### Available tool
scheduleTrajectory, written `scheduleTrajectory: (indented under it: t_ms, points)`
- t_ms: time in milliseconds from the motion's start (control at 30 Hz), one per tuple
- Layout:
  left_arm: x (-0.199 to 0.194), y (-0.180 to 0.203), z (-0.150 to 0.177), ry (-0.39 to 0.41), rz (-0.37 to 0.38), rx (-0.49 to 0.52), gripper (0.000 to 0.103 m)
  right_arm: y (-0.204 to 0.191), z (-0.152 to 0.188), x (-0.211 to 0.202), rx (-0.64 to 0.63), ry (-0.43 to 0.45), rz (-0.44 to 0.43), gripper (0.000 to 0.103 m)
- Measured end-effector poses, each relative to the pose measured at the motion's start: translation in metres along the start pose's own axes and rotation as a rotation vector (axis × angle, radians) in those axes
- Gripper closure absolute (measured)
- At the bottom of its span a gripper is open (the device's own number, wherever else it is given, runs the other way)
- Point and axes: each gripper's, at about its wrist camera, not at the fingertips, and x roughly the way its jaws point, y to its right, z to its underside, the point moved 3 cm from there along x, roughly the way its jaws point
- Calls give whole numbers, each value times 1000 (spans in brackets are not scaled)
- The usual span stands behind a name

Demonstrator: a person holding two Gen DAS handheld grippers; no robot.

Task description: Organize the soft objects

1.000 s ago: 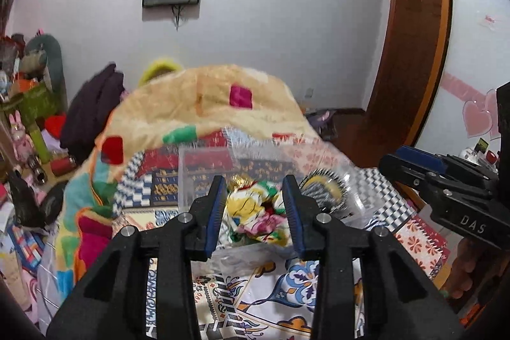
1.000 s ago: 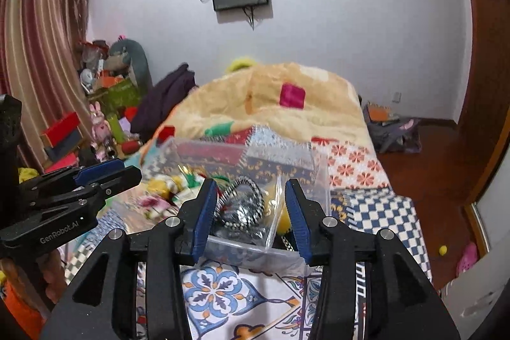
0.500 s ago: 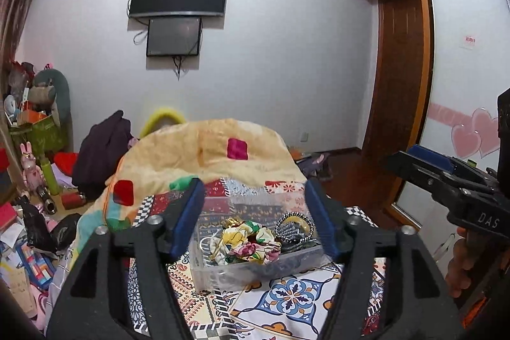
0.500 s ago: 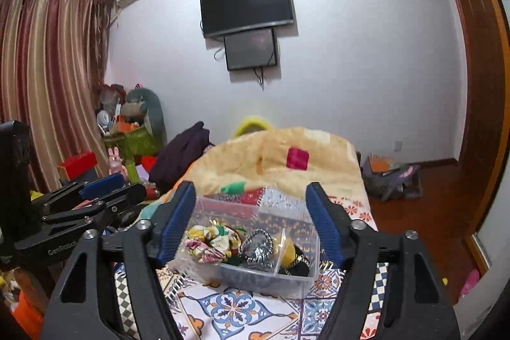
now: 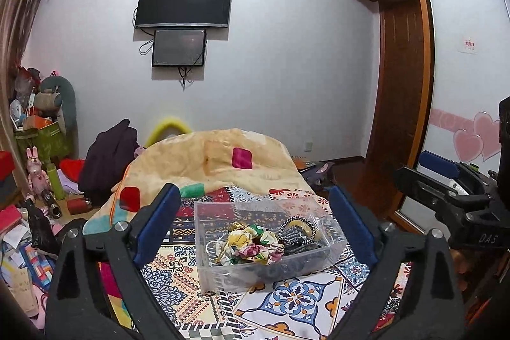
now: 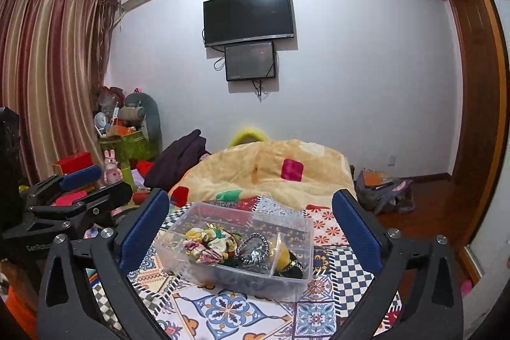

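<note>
Hovering both grippers over patterned bedspread (image 5: 302,301): left gripper (image 5: 255,228) and right gripper (image 6: 251,228) spread wide, empty. Clear bin (image 5: 264,241) of scrunchies (image 5: 248,247) lies dead ahead of my fingers, apart, long axis crosswise; neither hand clearly nearer.

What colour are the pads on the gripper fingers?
Blue pads on black fingers, clearest in the right wrist view.
</note>
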Motion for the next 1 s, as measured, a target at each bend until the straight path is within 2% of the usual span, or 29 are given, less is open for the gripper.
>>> scheduleTrajectory:
  t_ms: [1000]
  points:
    - [-3,6,1,13,1,18,4,4,3,-1,12,0,-10,0]
